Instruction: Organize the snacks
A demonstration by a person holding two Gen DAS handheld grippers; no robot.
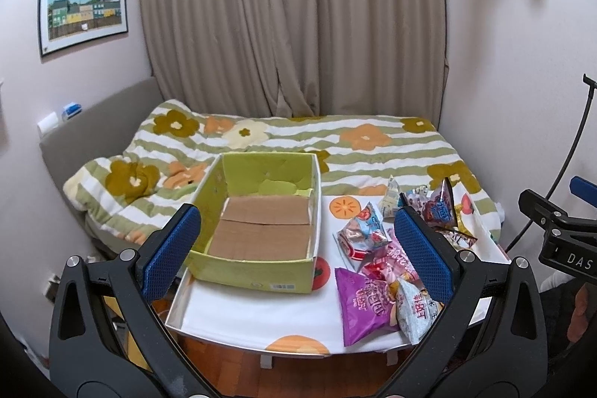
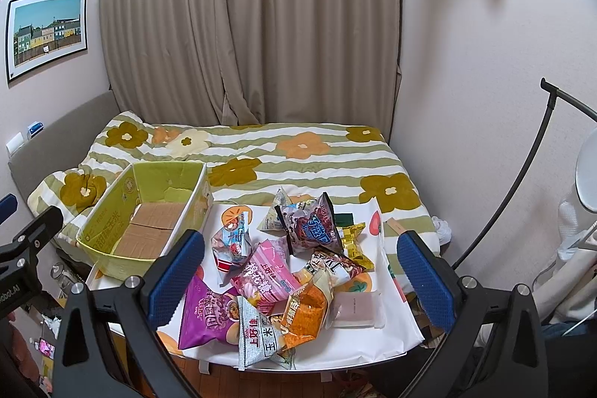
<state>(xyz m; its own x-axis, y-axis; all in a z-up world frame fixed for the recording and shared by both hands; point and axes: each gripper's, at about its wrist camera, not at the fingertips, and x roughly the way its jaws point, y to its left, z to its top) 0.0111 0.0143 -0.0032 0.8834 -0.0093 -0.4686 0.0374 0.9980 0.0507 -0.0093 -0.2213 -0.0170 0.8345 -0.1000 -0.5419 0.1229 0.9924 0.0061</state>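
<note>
Left tongs (image 1: 296,248): hovering above the bench, blue pads spread wide, gripping nothing, framing the box and the near packets.
Right tongs (image 2: 300,276): hanging over the snack heap, likewise gaping wide and carrying nothing.
Box: lime-green open cardboard box (image 1: 257,271) sitting on the left half of the white fruit-print bench (image 2: 373,342), bare brown floor showing inside, no packets in it yet.
Snacks: lying heaped on the right half of the bench, just beside the box, overlapping one another.
Purple foil bag (image 2: 203,319): resting at the near left of the heap, closest to the box.
Pink sweets bag (image 2: 266,276): lying mid-heap, partly atop its neighbours.
Orange crinkly pouch (image 2: 308,314): tilting against the grey-white triangular packet (image 2: 257,336) at the front edge.
Handling: looking light, puffy and slippery; likely crushing under a hard squeeze.
Hold: pinching a flat sealed edge or corner seeming safest, not the air-filled belly.
Risk: dragging neighbours off the near edge while lifting from the pile.
Progress: judging by the bare box, sorting barely starting.
</note>
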